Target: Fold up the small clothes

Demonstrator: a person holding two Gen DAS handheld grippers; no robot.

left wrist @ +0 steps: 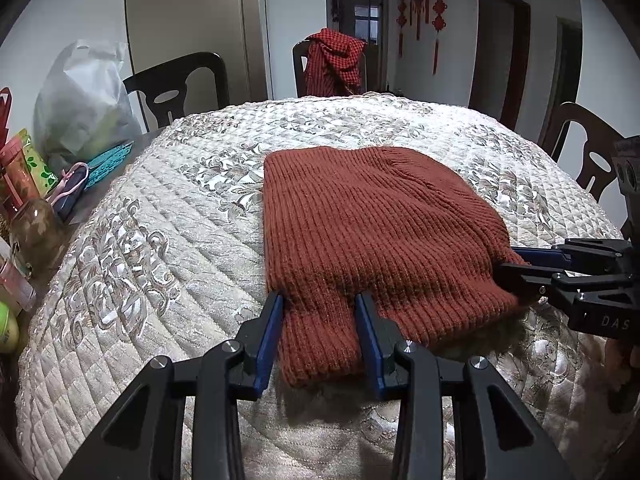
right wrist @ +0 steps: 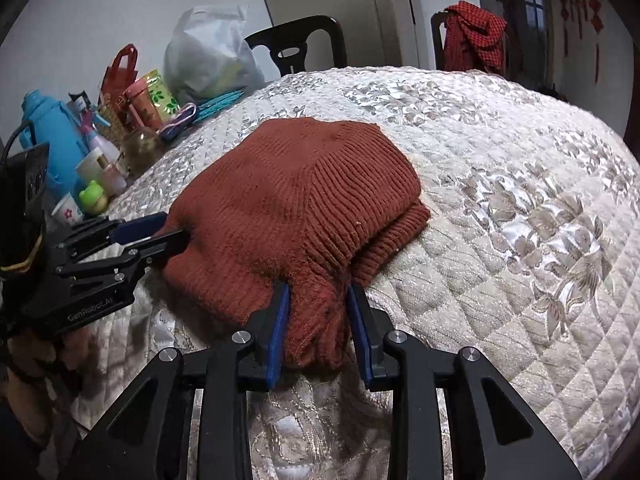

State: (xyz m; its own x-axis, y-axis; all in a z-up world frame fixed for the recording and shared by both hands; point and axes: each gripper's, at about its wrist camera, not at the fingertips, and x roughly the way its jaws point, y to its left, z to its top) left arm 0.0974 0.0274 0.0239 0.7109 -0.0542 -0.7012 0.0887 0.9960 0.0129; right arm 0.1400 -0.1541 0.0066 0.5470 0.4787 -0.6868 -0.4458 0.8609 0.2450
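Observation:
A rust-red ribbed knit garment (left wrist: 372, 220) lies folded on the quilted floral table cover (left wrist: 160, 248). My left gripper (left wrist: 319, 300) is shut on its near left hem, and the knit fills the gap between the blue pads. In the right wrist view the garment (right wrist: 288, 192) is a thick stack with a folded edge on its right. My right gripper (right wrist: 318, 292) straddles the near right corner. A bunch of knit hangs between its pads, with a thin dark gap at the right pad. Each gripper also shows from the side in the other's view: the right gripper (left wrist: 512, 262) and the left gripper (right wrist: 174, 228).
Bottles, jars, a blue flask (right wrist: 52, 136), a red bag and a white plastic bag (left wrist: 84, 104) crowd the table's left edge. Dark chairs stand round the far side, and one (left wrist: 336, 60) has a red checked cloth draped over it. A hand (right wrist: 36, 364) holds the left gripper.

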